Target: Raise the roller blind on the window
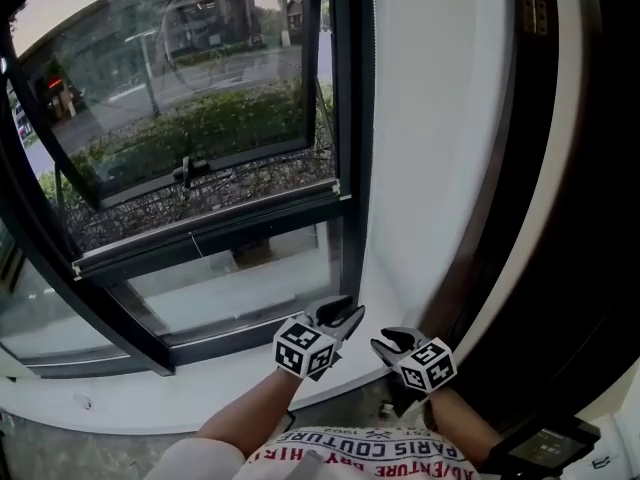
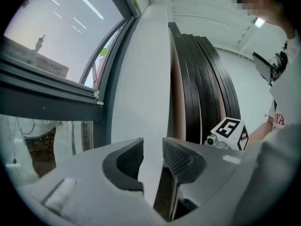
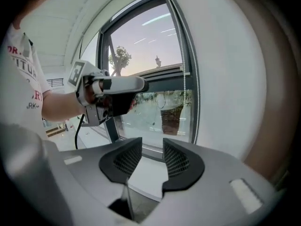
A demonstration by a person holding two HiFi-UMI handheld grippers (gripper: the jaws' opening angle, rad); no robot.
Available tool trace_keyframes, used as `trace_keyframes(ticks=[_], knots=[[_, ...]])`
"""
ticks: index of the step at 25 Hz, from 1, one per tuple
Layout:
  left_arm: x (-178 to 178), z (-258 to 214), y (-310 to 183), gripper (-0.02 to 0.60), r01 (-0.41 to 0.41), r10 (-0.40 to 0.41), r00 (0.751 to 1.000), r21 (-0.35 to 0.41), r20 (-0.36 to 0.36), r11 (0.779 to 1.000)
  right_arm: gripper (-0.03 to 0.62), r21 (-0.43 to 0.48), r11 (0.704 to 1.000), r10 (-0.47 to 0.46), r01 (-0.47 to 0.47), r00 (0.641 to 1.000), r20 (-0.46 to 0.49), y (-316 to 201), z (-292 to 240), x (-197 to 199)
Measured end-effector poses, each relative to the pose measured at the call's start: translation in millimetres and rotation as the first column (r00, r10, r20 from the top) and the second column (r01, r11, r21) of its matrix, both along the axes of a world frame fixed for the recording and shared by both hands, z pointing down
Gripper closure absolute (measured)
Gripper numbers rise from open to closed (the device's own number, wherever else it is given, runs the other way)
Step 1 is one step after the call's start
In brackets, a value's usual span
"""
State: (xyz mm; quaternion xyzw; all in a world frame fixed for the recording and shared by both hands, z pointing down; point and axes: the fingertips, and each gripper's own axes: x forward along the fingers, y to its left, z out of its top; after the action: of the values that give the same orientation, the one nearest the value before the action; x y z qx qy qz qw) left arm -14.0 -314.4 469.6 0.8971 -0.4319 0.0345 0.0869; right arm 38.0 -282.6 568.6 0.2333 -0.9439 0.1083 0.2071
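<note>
Nearest, both claws stand wide and empty: left gripper [image 1: 345, 310] and right gripper [image 1: 392, 340] side by side over the white sill [image 1: 150, 403]. Only the left gripper view looks up the white pier [image 2: 146, 88] between its jaws and the dark curved panels [image 2: 207, 93] beside it. Only the right gripper view picks out the bead chain [image 3: 197, 113] down the window [image 1: 340, 88] frame's right side, past the left gripper. The blind itself cannot be made out. Beyond the glass lie hedge [image 1: 220, 118] and street [image 1: 240, 68].
</note>
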Motion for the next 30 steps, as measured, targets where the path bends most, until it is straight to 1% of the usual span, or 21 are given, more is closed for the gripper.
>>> trace_keyframes(ticks=[2, 3, 6, 7, 8, 9, 10, 11, 13, 17, 21, 25, 28, 30], knots=[[-1.0, 2.5, 5.6, 0.449, -0.008, 0.007, 1.0, -0.021, -0.027, 1.0, 0.456, -0.008, 1.0, 0.015, -0.015, 1.0, 0.027, -1.0, -4.1, 1.6], [1.9, 2.0, 10.6, 0.451, -0.025, 0.024, 0.999, -0.024, -0.033, 0.999, 0.454, -0.013, 1.0, 0.013, -0.012, 0.999, 0.038, 0.2, -6.9, 1.5], [13.0, -3.5, 38.1, 0.465, -0.11, 0.109, 0.993, -0.02, -0.056, 0.994, 0.459, -0.029, 1.0, 0.0, 0.003, 0.995, 0.102, 17.0, -21.4, -0.6], [13.7, -7.7, 49.0, 0.484, -0.132, 0.13, 0.988, -0.021, -0.081, 0.991, 0.478, -0.033, 0.999, 0.003, 0.002, 0.99, 0.138, 25.4, -30.4, 0.3], [13.0, -12.5, 59.6, 0.541, -0.147, 0.144, 0.983, -0.025, -0.114, 0.989, 0.527, -0.035, 0.999, 0.007, -0.001, 0.985, 0.173, 34.6, -40.6, 2.9], [12.5, -17.0, 69.7, 0.58, -0.161, 0.155, 0.977, -0.032, -0.147, 0.986, 0.582, -0.035, 0.999, 0.009, -0.002, 0.98, 0.2, 44.1, -51.0, 6.2], [12.9, -20.7, 79.6, 0.58, -0.178, 0.169, 0.97, -0.038, -0.172, 0.983, 0.595, -0.032, 0.999, 0.005, 0.002, 0.976, 0.218, 53.9, -60.7, 9.1], [14.4, -23.4, 90.2, 0.58, -0.198, 0.187, 0.965, -0.042, -0.183, 0.979, 0.595, -0.029, 1.0, -0.002, 0.009, 0.974, 0.228, 64.6, -69.3, 10.6], [18.2, -26.1, 115.1, 0.58, -0.235, 0.225, 0.96, -0.042, -0.169, 0.971, 0.595, -0.019, 1.0, -0.014, 0.019, 0.97, 0.241, 88.8, -84.4, 8.6], [25.8, -33.0, 177.6, 0.58, -0.3, 0.295, 0.951, -0.039, -0.089, 0.953, 0.595, 0.007, 1.0, -0.01, 0.008, 0.964, 0.266, 145.3, -110.9, -1.9], [21.6, -43.1, 243.3, 0.58, -0.335, 0.333, 0.941, -0.038, -0.051, 0.941, 0.595, 0.013, 1.0, 0.005, -0.008, 0.966, 0.258, 207.2, -120.5, -11.6], [5.7, -47.2, 301.6, 0.58, -0.337, 0.337, 0.941, -0.018, -0.025, 0.941, 0.595, 0.019, 0.997, 0.065, -0.073, 0.965, 0.253, 258.6, -124.2, -20.5], [-12.0, -46.0, 337.5, 0.58, -0.323, 0.323, 0.946, -0.016, 0.007, 0.946, 0.595, 0.01, 0.997, 0.065, -0.07, 0.966, 0.25, 296.6, -124.5, -33.9], [-22.1, -46.4, 357.9, 0.58, -0.311, 0.311, 0.95, -0.023, 0.011, 0.95, 0.595, 0.011, 0.998, 0.061, -0.065, 0.969, 0.241, 319.5, -124.1, -41.6]])
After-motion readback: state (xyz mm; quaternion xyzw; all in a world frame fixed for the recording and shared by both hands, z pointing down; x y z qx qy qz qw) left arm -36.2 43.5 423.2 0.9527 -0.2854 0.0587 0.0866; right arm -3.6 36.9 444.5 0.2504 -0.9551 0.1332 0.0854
